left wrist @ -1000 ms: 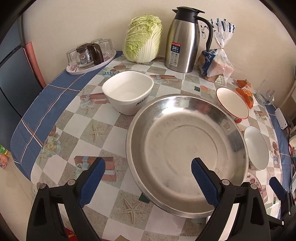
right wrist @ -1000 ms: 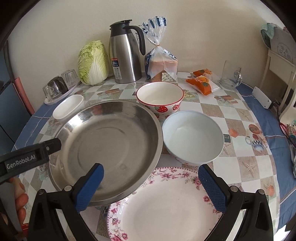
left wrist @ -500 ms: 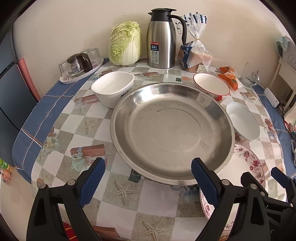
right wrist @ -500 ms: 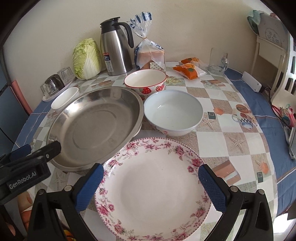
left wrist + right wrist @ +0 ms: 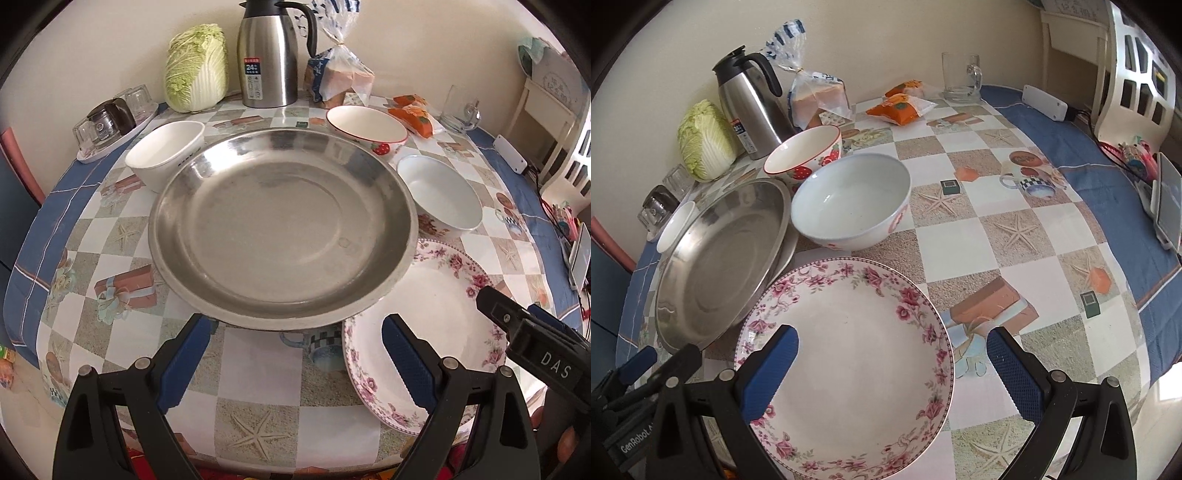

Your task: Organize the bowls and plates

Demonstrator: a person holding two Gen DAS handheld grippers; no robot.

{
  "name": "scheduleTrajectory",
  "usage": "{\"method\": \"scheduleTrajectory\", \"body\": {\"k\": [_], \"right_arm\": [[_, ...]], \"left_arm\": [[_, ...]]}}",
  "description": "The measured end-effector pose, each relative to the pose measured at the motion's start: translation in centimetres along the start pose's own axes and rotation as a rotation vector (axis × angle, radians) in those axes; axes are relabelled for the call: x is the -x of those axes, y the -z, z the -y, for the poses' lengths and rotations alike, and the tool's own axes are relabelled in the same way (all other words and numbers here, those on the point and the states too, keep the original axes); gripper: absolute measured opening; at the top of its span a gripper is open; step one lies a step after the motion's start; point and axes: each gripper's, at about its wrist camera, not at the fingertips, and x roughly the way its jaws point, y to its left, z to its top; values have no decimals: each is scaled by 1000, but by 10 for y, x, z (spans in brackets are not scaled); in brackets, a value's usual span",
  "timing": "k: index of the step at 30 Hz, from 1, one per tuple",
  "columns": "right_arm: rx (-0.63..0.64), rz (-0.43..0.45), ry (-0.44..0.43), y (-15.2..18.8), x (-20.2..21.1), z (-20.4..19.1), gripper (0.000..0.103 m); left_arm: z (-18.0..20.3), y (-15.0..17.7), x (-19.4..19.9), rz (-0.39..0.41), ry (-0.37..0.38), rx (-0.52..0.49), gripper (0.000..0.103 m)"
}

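Left gripper point(image 5: 291, 360) spread wide, empty; steel plate point(image 5: 282, 229) just ahead of its fingertips. Right gripper point(image 5: 892, 373) also spread, empty; floral plate point(image 5: 849, 362) lies between and below its fingers.

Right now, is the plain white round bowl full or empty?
Empty. The white bowl stands upright, and its bare inner wall and bottom show in both views.

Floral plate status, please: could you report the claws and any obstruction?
Both claws open, empty. Floral plate before right claw. Steel pan rim overlaps it.
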Motion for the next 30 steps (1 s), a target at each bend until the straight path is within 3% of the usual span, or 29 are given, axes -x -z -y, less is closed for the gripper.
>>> {"method": "scheduleTrajectory", "body": {"k": [5,10,18,30], "right_arm": [[-37,-37,-27,-1,-7,10,103],[-39,-66,-51,-2,-14,16,103],[-40,-102,-65,-2,-23,22,103],[-92,-123,-80,-5,-31,29,103]], "left_arm": [[16,1,-5,-19,36,-22,96],[27,1,-9,-15,22,-28,102],[20,8,-25,-104,82,94,102],[12,2,-39,-123,137,157,102]]}}
